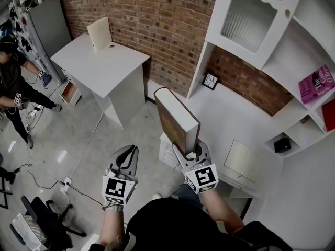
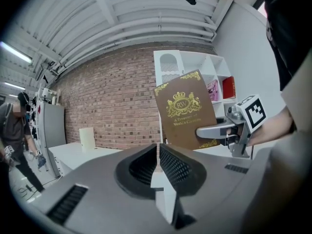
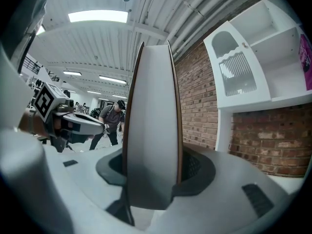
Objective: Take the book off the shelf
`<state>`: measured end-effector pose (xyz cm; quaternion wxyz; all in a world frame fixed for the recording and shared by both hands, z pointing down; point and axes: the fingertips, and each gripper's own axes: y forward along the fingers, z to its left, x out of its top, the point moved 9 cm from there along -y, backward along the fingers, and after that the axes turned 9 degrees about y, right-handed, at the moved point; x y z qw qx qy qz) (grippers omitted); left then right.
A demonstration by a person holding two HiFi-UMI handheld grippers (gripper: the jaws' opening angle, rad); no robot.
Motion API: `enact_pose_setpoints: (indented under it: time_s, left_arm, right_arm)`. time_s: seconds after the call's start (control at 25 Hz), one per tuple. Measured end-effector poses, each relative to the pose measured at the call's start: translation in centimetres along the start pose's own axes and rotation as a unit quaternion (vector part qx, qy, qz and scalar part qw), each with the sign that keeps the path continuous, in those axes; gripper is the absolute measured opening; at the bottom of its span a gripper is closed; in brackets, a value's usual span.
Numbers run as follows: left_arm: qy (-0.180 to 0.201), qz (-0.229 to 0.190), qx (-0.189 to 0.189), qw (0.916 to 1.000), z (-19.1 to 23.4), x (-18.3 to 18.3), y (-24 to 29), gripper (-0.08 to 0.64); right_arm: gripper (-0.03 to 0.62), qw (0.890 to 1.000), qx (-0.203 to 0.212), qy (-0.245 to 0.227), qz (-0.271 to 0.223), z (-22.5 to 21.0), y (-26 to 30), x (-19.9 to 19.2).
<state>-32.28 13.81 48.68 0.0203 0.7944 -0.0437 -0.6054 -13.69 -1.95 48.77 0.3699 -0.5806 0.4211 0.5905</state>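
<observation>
nearest to us, the left claw (image 1: 129,151) pointed level over the floor (image 1: 68,135), its jaws closed together with nothing between them. just beside it, the right claw (image 1: 190,151) was clamped on the lower end of the book (image 1: 175,120), one jaw pressed on each cover. the book stood upright in the air, a thick brown volume with a gold crest and border on its front and pale page edges turned toward the right claw's camera. it was off the shelf unit (image 1: 314,41) and well apart from its compartments, near the front edge of the white worktop (image 1: 235,114) beneath them. on that worktop lay a flat cream panel (image 1: 241,160), and further back a small black-framed picture (image 1: 210,80) leaned by the brick wall (image 1: 157,20). in the shelf unit's open compartments we saw a pink book (image 1: 316,82) facing out, a red book (image 1: 328,114) below it, and a small black object (image 1: 281,144) lower down; we could not tell what that was. a door with ribbed glass (image 1: 248,14) closed the upper part. further left stood a second white worktop (image 1: 99,61) against the wall with a cream board (image 1: 99,34) upright on it. farthest off at the left edge, another person (image 1: 13,82) in dark clothes stood on the floor.
</observation>
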Motion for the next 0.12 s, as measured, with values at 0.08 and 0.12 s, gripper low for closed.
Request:
enact_pose_setpoints:
  time_s: [0.08, 0.12]
  left_arm:
    - [0.0, 0.001, 0.003, 1.0, 0.16, -0.1, -0.17, 0.011]
    - [0.0, 0.002, 0.004, 1.0, 0.25, -0.14, -0.26, 0.011]
  right_arm:
    - [0.219, 1.0, 0.003, -0.001, 0.001, 0.18, 0.13, 0.0]
    - [0.219, 1.0, 0.004, -0.001, 0.001, 0.27, 0.19, 0.0]
